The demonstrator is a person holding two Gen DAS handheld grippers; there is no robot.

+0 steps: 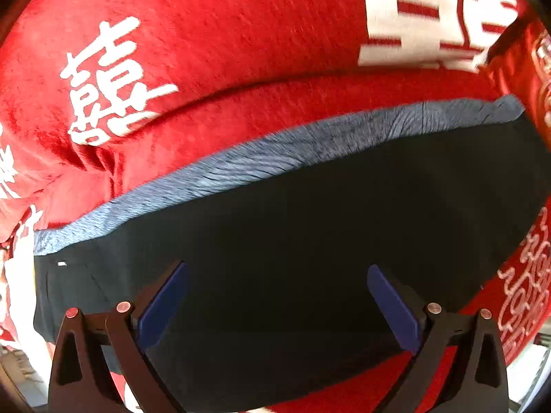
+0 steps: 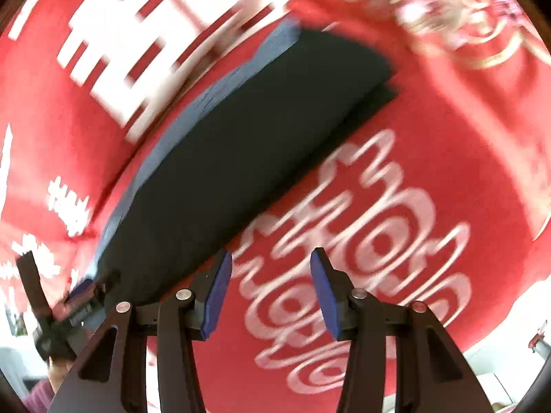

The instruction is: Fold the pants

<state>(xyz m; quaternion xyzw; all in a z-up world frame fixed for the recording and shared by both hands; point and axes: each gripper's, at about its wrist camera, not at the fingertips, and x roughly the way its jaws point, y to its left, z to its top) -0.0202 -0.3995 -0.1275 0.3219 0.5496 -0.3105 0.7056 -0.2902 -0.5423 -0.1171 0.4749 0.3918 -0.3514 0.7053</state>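
Pants [image 1: 292, 241] lie folded into a dark slab on the red cloth [image 1: 224, 34], which carries white characters and looping white patterns. A blue-grey band [image 1: 275, 158] runs along the far long edge of the pants in my left view, ribbed and slightly gathered. A tiny white mark sits near the slab's left corner.

My left gripper [image 1: 277, 304] hangs over the pants, pointing steeply down. Its blue pads [image 1: 165, 306] stand wide apart, nothing between them; only dark fabric shows below the gap. I cannot tell whether the fingertips touch the fabric.

From my right side the pants [image 2: 241, 144] run diagonally, the band [image 2: 193, 110] on their upper-left edge, a stacked layer edge visible at the far right corner. My right gripper [image 2: 270, 294] is off the pants, over the red cloth [image 2: 465, 137] just beside their near long edge. Its pads [image 2: 215, 296] are partly apart and hold nothing; a white swirl pattern shows through the gap.

At the lower left of the right view, the left gripper [image 2: 69, 303] appears blurred at the end of the pants. View is smeared overall.
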